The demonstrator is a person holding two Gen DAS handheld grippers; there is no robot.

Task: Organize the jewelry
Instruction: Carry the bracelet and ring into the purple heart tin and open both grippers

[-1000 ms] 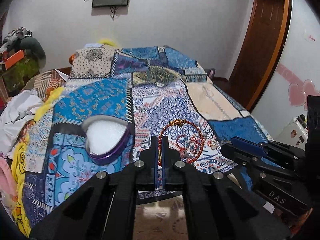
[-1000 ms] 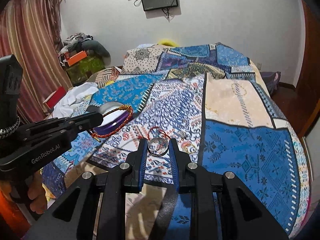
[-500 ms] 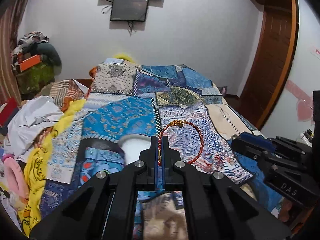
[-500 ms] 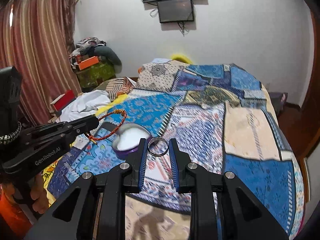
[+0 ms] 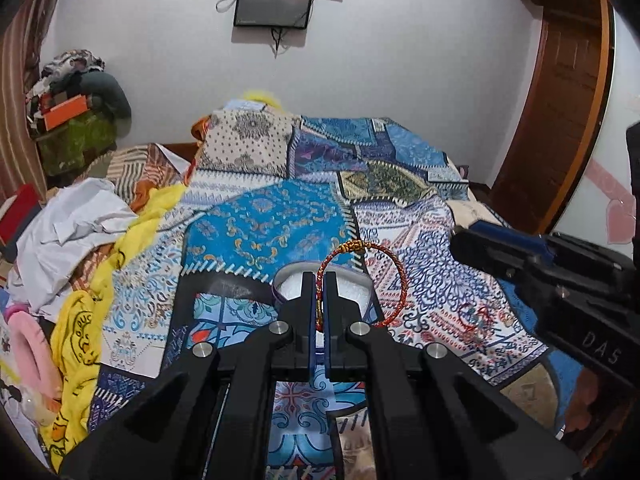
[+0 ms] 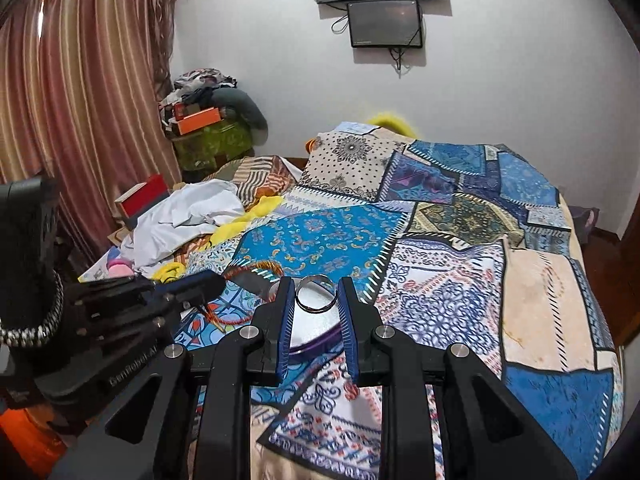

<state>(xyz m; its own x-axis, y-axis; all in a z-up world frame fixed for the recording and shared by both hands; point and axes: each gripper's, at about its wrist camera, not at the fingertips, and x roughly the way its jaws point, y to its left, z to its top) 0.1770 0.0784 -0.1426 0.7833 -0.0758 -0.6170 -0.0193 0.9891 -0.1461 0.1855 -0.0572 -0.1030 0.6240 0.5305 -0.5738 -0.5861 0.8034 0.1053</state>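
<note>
Clamped tight, my left gripper (image 5: 319, 280) pinches the red-and-gold cord bracelet (image 5: 362, 284) by one side, so the loop stands up and leans right above the heart-shaped jewelry box (image 5: 348, 292). Much of that box sits behind my own fingers; I see only its white lining and a strip of purple rim. My right gripper (image 6: 316, 292) is nearly closed on a silver ring (image 6: 315, 300), its blue pads (image 6: 286, 320) pressing the band from both sides (the ring hangs over the same box (image 6: 316, 332), whose front edge is hidden by the jaws). From the right wrist view the bracelet (image 6: 256, 270) is blurred and partly covered by the left gripper's (image 6: 218, 284) body, which reads "GenRobot.AI", half in shadow. From the left wrist view the right gripper's (image 5: 458, 242) side shows "DAS"; its tips are cut short by the frame angle. Both hang over the patchwork bedspread (image 6: 440, 300). Left of it lies a heap of white and yellow cloth (image 5: 80, 232).
</note>
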